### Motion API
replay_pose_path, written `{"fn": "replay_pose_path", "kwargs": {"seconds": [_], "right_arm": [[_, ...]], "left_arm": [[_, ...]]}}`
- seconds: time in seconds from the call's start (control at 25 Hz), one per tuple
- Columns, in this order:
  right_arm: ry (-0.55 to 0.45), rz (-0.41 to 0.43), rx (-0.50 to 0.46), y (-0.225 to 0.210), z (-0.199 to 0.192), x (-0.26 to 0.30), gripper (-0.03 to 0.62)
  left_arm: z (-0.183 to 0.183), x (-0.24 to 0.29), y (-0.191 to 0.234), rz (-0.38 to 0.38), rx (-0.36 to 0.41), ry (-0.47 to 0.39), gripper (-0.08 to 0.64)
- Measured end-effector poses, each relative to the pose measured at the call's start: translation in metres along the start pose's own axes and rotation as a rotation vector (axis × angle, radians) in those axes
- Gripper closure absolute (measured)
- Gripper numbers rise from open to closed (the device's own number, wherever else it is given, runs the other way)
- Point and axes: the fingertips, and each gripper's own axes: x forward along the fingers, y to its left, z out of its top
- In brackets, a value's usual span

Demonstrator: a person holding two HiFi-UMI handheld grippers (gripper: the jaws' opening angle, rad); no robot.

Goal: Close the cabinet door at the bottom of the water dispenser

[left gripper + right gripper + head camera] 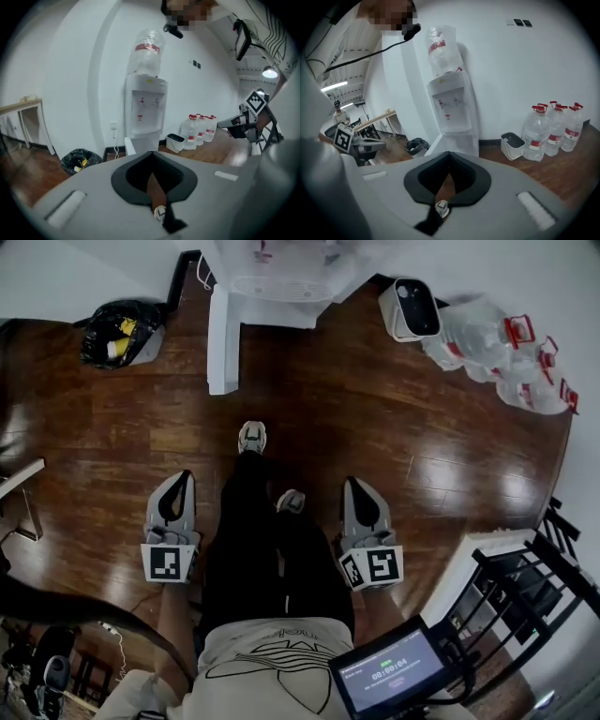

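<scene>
Two grippers, both empty: the left gripper (181, 482) and the right gripper (354, 486) are hovering above the wooden floor (309, 399), one on either side of the person's legs (267, 540), each with its jaws pressed together on nothing. One water dispenser (281, 277) is standing against the white wall ahead, well apart from both grippers. Its bottom cabinet door (222, 343) is hanging open, swung out towards the person. One black rubbish bag (117, 332) is lying left of the dispenser. One white bin (411, 307) and several water jugs (497, 343) are sitting to its right.
</scene>
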Motion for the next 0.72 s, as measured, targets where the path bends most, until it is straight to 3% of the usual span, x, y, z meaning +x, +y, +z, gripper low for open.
{"fn": "replay_pose_path", "kwargs": {"seconds": [0.12, 0.32, 0.52, 0.72], "right_arm": [[-0.016, -0.01, -0.081, -0.019, -0.039, 0.014, 0.589], [0.024, -0.094, -0.01, -0.077, -0.114, 0.014, 0.589], [-0.015, -0.141, 0.006, -0.113, -0.143, 0.046, 0.589], [-0.089, -0.133, 0.017, -0.133, -0.152, 0.083, 0.589]], "left_arm": [[-0.023, 0.029, -0.016, -0.06, 0.044, -0.028, 0.541], [-0.079, 0.08, -0.017, -0.131, 0.082, 0.032, 0.54], [-0.104, 0.129, 0.025, -0.048, 0.042, -0.025, 0.536], [-0.112, 0.159, 0.05, 0.024, 0.101, -0.081, 0.476]]}}
